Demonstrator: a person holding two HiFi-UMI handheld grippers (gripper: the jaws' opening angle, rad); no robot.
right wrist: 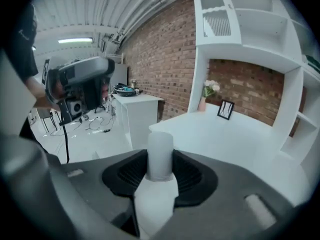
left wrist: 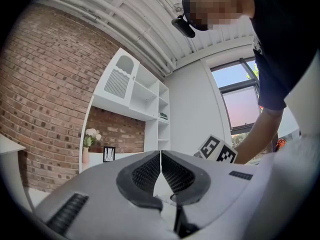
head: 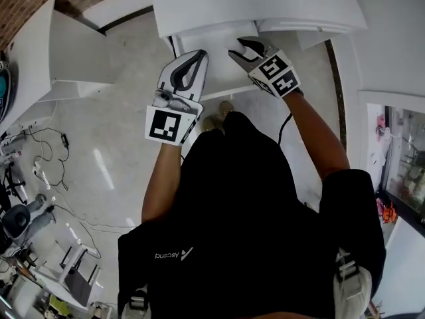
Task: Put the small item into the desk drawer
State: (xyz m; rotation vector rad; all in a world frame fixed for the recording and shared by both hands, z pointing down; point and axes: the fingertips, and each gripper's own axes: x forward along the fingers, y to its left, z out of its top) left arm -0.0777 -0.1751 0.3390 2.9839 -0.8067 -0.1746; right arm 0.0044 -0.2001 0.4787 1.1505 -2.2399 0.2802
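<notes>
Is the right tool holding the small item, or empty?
Holding: a white cylinder sits clamped upright in the right tool.

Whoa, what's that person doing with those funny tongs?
A person stands at a white desk with tongs in each hand. The right tongs are squeezed on a small white cylinder, held by the desk's front edge over what looks like a pulled-out drawer. The left tongs are closed with nothing in them. The cylinder is not in the drawer yet.
</notes>
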